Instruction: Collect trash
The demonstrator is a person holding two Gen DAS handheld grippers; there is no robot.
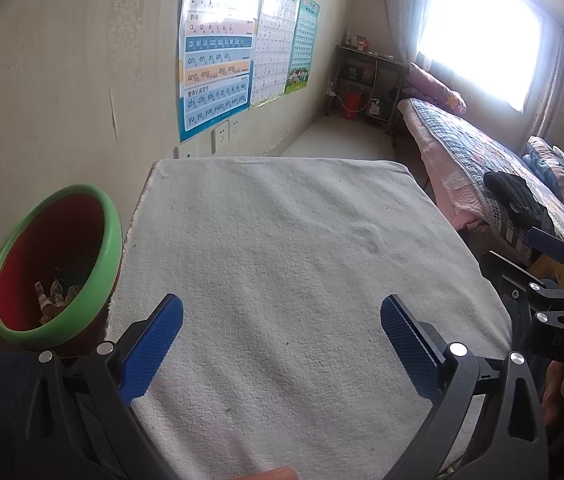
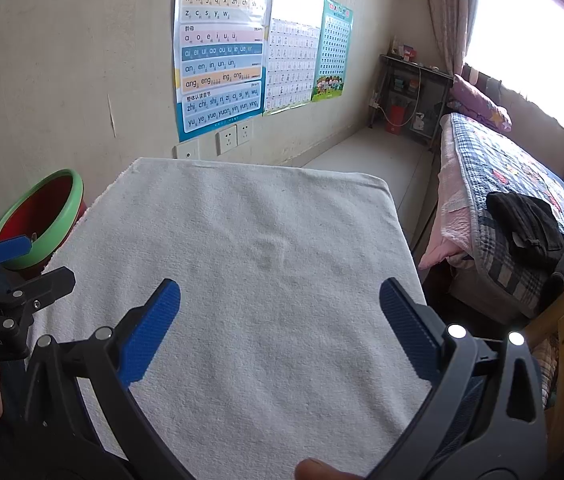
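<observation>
Beside the white towel-covered table (image 1: pixel 282 240), off its left edge, the green-rimmed red plastic bin (image 1: pixel 111 240) is sitting with crumpled paper scraps (image 1: pixel 51 296) inside. Both the left gripper (image 1: pixel 282 320) and the right gripper (image 2: pixel 279 308) are hovering spread and empty, the left one nearer the bin.

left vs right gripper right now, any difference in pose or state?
The left gripper hovers on the side of the towel-covered table next to the green-rimmed bin; the right gripper hovers on the side nearer the bed. In the left wrist view crumpled trash shows inside the bin; from the right wrist view the bin's contents are hidden. Shared: both have blue pads, jaws wide apart, and hold nothing.
</observation>
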